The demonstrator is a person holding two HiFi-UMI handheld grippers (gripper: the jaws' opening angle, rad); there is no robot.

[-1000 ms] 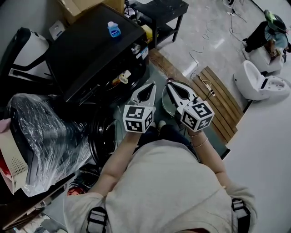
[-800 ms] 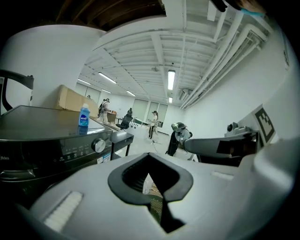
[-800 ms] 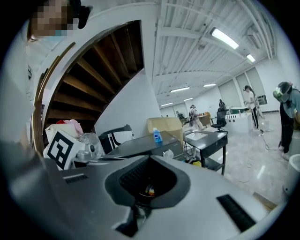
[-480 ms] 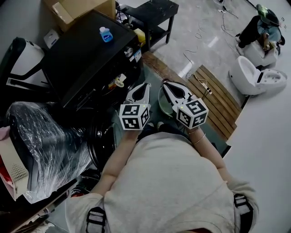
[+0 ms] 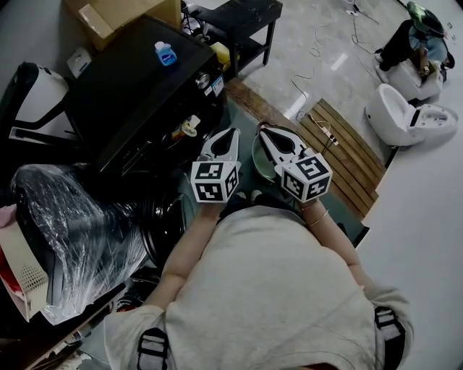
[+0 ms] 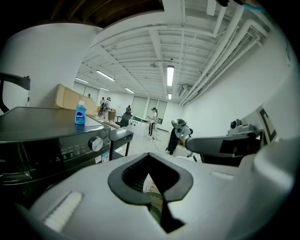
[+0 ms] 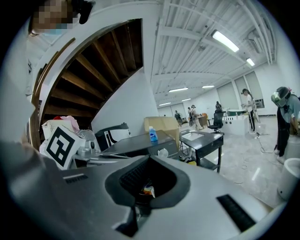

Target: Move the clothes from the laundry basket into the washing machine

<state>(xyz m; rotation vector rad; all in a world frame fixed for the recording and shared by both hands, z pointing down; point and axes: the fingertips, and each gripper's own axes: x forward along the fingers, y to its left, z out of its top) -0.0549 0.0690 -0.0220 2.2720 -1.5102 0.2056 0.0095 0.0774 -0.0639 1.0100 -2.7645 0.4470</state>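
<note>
The black washing machine (image 5: 145, 87) stands at the upper left, with a blue bottle (image 5: 165, 53) on top. Its round glass door (image 5: 262, 160) hangs open just below my grippers. My left gripper (image 5: 233, 133) and right gripper (image 5: 265, 131) are held side by side in front of the machine, both shut with nothing between the jaws. The white laundry basket (image 5: 20, 264) sits at the far left edge with a pink cloth (image 5: 6, 199) on it, well away from both grippers. The right gripper view shows the basket (image 7: 54, 127) behind the left gripper's cube.
A plastic-wrapped bundle (image 5: 79, 217) lies between basket and machine. A cardboard box (image 5: 116, 11) and a black low table (image 5: 242, 18) stand behind it. A wooden slat panel (image 5: 347, 155) lies on the floor to the right, beside a white device (image 5: 401, 119). People stand far off.
The head view has shifted slightly. Both grippers stay shut and side by side in nearly the same place.
</note>
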